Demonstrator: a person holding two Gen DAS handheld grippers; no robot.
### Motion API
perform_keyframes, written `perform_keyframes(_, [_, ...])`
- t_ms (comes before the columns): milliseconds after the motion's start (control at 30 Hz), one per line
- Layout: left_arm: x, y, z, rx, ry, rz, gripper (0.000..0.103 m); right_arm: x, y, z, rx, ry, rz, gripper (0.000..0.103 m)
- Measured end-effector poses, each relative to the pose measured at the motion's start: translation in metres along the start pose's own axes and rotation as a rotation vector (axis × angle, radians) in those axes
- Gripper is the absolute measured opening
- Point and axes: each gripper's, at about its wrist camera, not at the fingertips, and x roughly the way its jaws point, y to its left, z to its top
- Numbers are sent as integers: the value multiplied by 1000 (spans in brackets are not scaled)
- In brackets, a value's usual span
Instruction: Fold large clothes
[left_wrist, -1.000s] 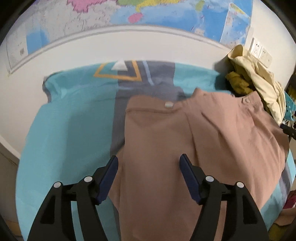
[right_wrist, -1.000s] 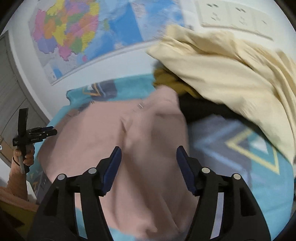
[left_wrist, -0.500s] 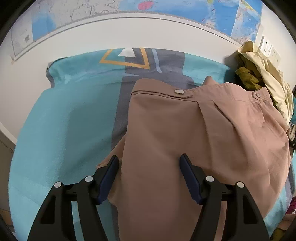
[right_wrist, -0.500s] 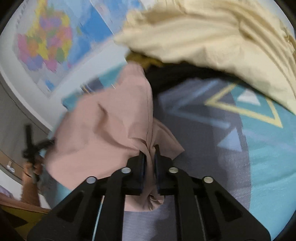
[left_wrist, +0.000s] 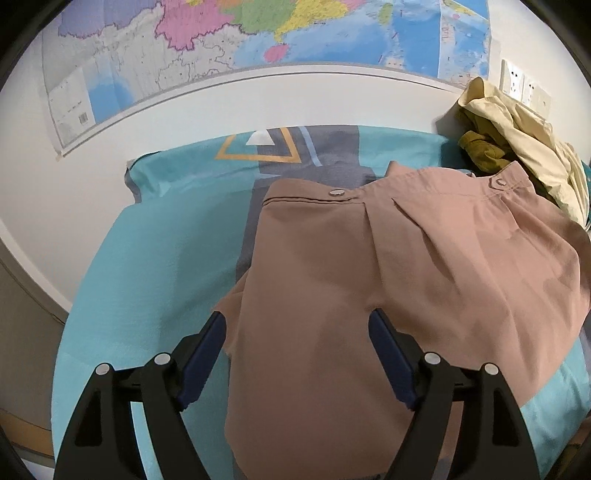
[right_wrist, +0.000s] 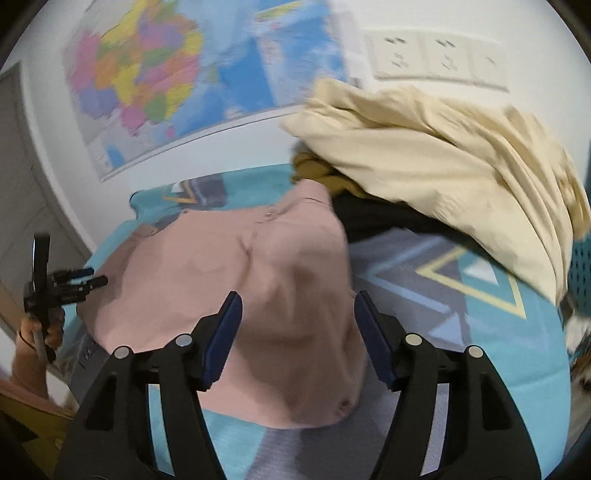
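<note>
Pink trousers (left_wrist: 388, 295) spread on teal bedspread (left_wrist: 147, 277).
Left claw (left_wrist: 297, 332) and right claw (right_wrist: 297, 314) both opening, gripping nothing, above the cloth. Cream garment (right_wrist: 443, 173) heaped at 2 o'clock.

Dusty-pink trousers (left_wrist: 388, 280) lie on a turquoise-and-grey sheet (left_wrist: 147, 266) with yellow-outlined triangles, beside cream clothing (right_wrist: 443, 166).
</note>
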Motion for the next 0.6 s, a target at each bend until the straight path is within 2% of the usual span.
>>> perform_keyframes(167, [-3,-5,-6,16,5,6,78,29,13,-3,-46,66,9,62])
perform_keyframes(233, [-2,-4,-8,11,7,6,79,45,7,-7,-43,106,-41,60])
perform_keyframes(267, [-2,-4,-9,8,10,5,79,55,1,-9,-29,137,-73,59])
perform_keyframes(333, [1,-3,-11,1,19,0,79,68,-14,-13,42,166,-61,54])
perform_keyframes(433, [6,-1,-15,-7,36,3,80,70,-24,-16,103,162,-35,54])
perform_keyframes(600, [4,9,-19,-52,52,-17,80,52,-13,-10,73,135,-41,56])
